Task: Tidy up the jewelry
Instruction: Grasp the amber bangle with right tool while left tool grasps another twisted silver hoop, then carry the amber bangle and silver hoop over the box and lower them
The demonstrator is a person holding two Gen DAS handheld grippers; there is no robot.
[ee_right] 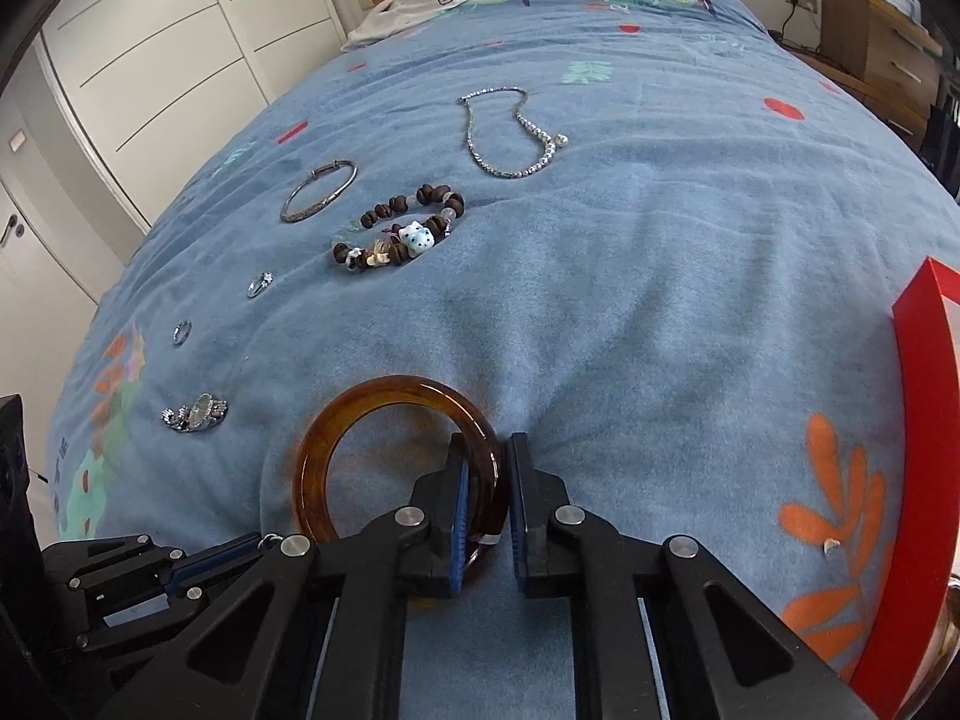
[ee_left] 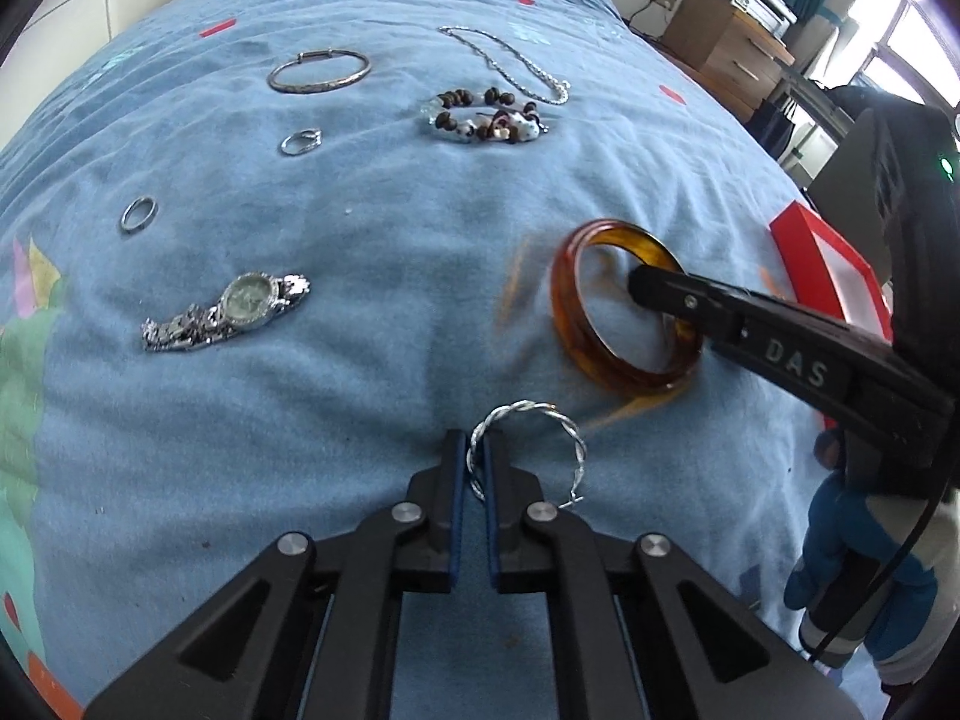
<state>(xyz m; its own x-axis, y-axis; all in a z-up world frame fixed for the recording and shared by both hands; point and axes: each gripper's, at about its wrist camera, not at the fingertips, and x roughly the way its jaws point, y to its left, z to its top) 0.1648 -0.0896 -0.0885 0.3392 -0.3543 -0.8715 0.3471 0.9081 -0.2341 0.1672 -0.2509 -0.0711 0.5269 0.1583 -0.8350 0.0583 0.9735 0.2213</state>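
A: Left gripper [ee_left: 474, 450] state?
B: Jaws nearly closed, a narrow gap left. A twisted silver hoop [ee_left: 525, 444] is pinched between the blue pads [ee_left: 459, 480] by its left side; the rest of the hoop sticks out to the right, just over the blue bedspread [ee_left: 390, 312].

A: Right gripper [ee_right: 486, 468]?
B: Jaws set a bit wider, closed across the band of an amber bangle [ee_right: 390, 420]. One finger is seen inside the ring, one outside. In the left wrist view the bangle is seen tilted up off the bedspread, slightly motion-blurred.

A: Spacing between the two?
B: Close. The bangle is just beyond and right of the hoop; touching or not cannot be told.

A: Rest of the jewelry?
B: All laid on the bedspread, well apart from both grippers. A silver watch [ee_left: 228, 312] is seen at left, two small rings [ee_left: 139, 214] [ee_left: 300, 141] beyond it, a silver bangle [ee_left: 318, 72] further back. A beaded bracelet [ee_left: 486, 117] is seen mid-bed, a silver chain necklace [ee_left: 510, 63] behind it.

A: Box?
B: A red box [ee_right: 918, 396] is seen at the right edge of the bed, only partly in frame.
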